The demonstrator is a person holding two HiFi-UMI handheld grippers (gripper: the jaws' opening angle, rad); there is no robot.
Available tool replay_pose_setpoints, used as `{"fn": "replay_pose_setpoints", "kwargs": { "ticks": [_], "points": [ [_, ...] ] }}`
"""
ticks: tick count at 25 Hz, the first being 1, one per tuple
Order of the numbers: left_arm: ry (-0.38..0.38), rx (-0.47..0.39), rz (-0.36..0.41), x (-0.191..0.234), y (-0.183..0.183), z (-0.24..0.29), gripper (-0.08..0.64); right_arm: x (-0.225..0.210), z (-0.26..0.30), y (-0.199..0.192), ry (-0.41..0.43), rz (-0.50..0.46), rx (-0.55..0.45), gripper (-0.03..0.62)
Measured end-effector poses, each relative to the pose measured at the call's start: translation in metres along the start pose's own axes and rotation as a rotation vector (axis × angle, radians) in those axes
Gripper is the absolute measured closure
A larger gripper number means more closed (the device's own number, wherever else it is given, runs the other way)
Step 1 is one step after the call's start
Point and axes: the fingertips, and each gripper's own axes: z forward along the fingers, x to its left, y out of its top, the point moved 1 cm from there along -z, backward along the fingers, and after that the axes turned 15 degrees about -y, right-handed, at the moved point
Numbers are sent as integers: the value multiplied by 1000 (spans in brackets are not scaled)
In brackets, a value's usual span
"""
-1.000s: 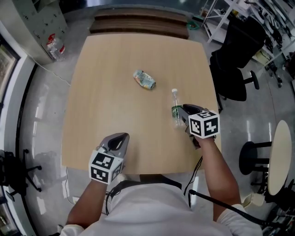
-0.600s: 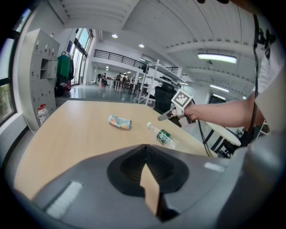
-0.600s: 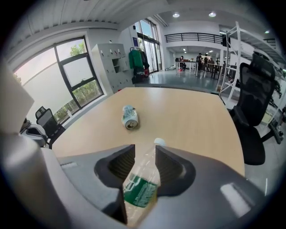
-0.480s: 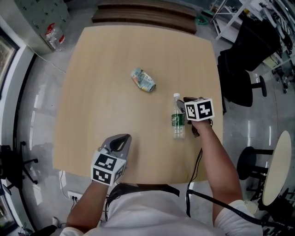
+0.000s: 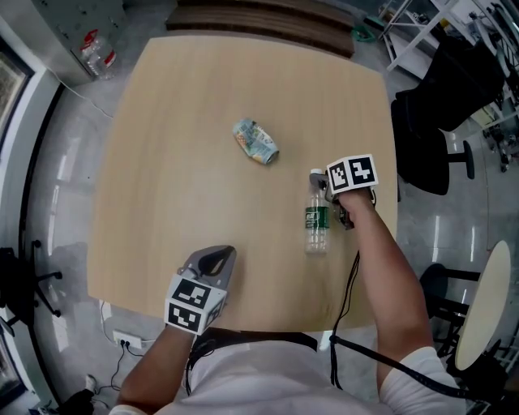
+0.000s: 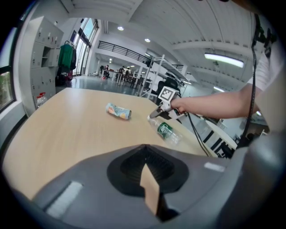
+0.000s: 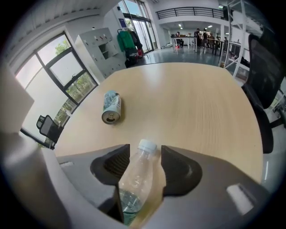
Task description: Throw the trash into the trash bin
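Note:
A clear plastic bottle (image 5: 316, 219) with a green label lies on the wooden table (image 5: 162, 162), its white cap pointing away from me. My right gripper (image 5: 324, 190) points steeply down over the neck. Its jaws have just been opening and stand open either side of the bottle (image 7: 136, 179), which lies between them without being pressed. A crushed drink can (image 5: 256, 141) lies farther back, also in the right gripper view as the can (image 7: 111, 107). My left gripper (image 5: 212, 261) hovers near the table's front edge, shut and empty. No trash bin is in view.
A black office chair (image 5: 442, 121) stands off the table's right side, and a round pale table (image 5: 478, 300) sits at lower right. Bottles (image 5: 93, 53) stand on the floor at the far left. Wooden planks (image 5: 259, 20) lie beyond the far edge.
My right gripper has come down over the bottle's neck and its jaws have opened around it. My left gripper has sunk a little toward the near edge.

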Motion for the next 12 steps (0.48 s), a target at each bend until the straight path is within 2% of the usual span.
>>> {"fn": "replay_pose_setpoints", "kwargs": {
  "ticks": [7, 12],
  "points": [
    [-4, 15, -6, -8, -8, 0, 552, 4, 18, 2, 67, 68, 87, 367],
    [-6, 18, -4, -10, -9, 0, 552, 6, 27, -1, 77, 122, 143, 367]
  ]
}}
